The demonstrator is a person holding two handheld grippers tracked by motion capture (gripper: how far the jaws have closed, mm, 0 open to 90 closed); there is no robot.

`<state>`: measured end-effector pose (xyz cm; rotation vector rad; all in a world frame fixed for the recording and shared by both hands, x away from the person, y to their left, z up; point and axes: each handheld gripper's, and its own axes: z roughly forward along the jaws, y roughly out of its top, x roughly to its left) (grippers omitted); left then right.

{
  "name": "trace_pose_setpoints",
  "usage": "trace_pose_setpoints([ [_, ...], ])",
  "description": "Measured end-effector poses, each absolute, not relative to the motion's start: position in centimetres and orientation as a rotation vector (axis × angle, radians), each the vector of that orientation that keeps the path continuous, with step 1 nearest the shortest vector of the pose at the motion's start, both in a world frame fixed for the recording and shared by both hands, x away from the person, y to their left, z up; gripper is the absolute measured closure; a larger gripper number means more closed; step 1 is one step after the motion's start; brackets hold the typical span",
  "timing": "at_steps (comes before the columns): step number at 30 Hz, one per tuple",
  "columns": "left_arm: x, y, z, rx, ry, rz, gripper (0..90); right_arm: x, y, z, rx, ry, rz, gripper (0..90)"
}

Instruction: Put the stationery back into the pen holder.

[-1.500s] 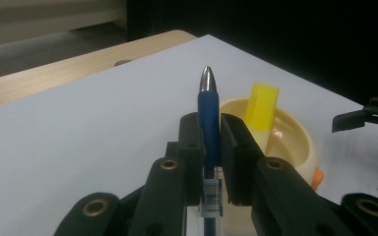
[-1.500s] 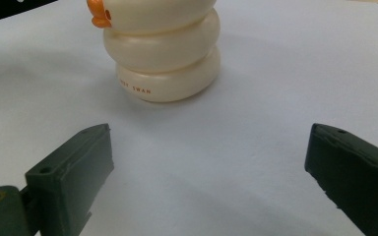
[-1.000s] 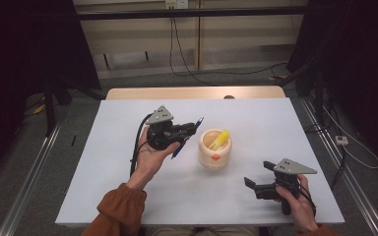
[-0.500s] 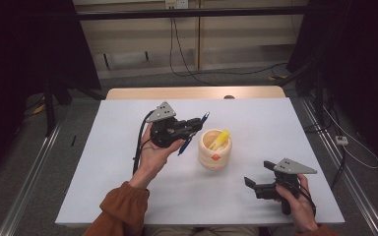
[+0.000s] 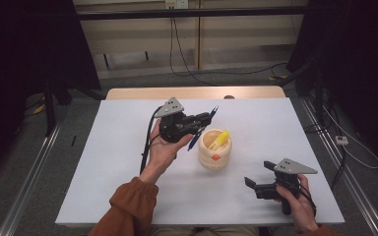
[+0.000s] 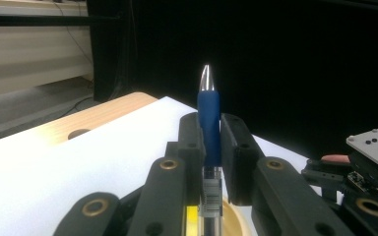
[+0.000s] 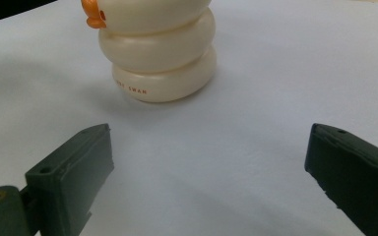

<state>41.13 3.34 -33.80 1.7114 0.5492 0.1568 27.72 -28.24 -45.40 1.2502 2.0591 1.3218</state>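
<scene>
- As I look down from the high view, my left gripper has its fingers clamped on a blue pen, which slants from the tip above them down to its tail just below and beside them. The cream pen holder stands on the white worktop just under and to the right of those fingers, with a yellow marker already in it. My right gripper rests low on the worktop, well apart from the holder, fingers spread and holding nothing.
- In the left gripper view, the pen stands upright between my two fingers, squeezed from both sides, its silver tip rising above them. Below the fingers I see a curve of the holder's rim and a strip of yellow, so I judge the opening lies nearly under the grip.
- In the right gripper view, my fingers stand wide with bare worktop between them; the holder sits beyond them, untouched.
- By my reckoning the pick-up is done. Still to do: bring the pen over the opening, lower it in beside the marker, and let go.
</scene>
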Motion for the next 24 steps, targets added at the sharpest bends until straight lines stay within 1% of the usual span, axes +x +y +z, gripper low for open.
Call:
trace_pose_setpoints([
  [16,42.0,0.6,-33.2,1.71,0.549,0.149,80.3,27.7,-28.3,-45.4,1.25,2.058,1.325,4.2],
  [24,42.2,-0.6,-32.8,1.709,0.538,0.165,80.3,27.7,-28.3,-45.4,1.252,2.056,1.324,4.2],
])
